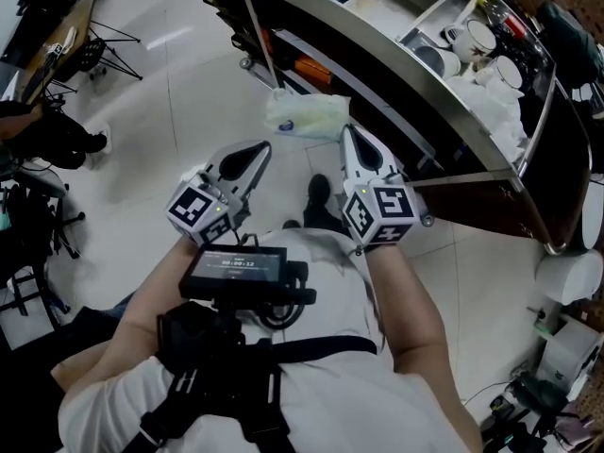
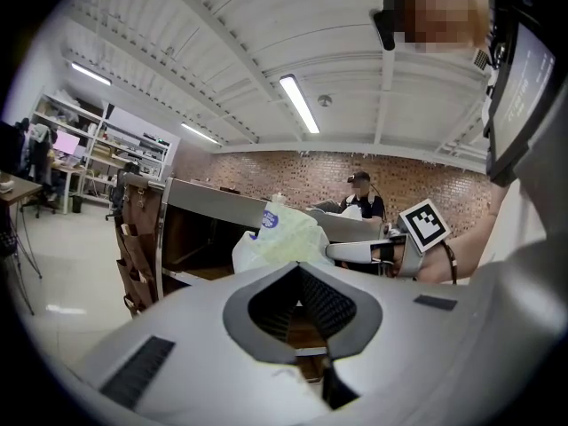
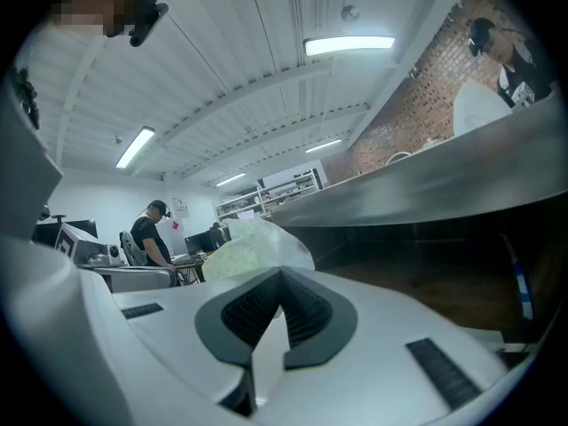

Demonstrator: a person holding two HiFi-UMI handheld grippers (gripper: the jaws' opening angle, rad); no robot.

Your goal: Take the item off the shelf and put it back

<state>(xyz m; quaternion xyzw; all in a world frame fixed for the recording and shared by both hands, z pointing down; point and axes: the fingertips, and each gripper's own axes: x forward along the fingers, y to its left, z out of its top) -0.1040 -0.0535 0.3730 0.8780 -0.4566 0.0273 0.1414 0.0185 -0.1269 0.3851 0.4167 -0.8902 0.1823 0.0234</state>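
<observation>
Our left gripper [image 1: 267,145] is pinched shut on one edge of the bag [image 1: 307,116], which we judge light, soft and slippery and best held by gathered film, while our right gripper [image 1: 345,128] nips the other edge, just off the shelf [image 1: 425,85].

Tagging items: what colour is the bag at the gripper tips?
Pale whitish-green bag with a round blue label; clearest in the left gripper view.

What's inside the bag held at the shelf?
Through the thin bag only a pale green mass shows, with a round blue label on its side. The crumpled plastic hides what it is.
</observation>
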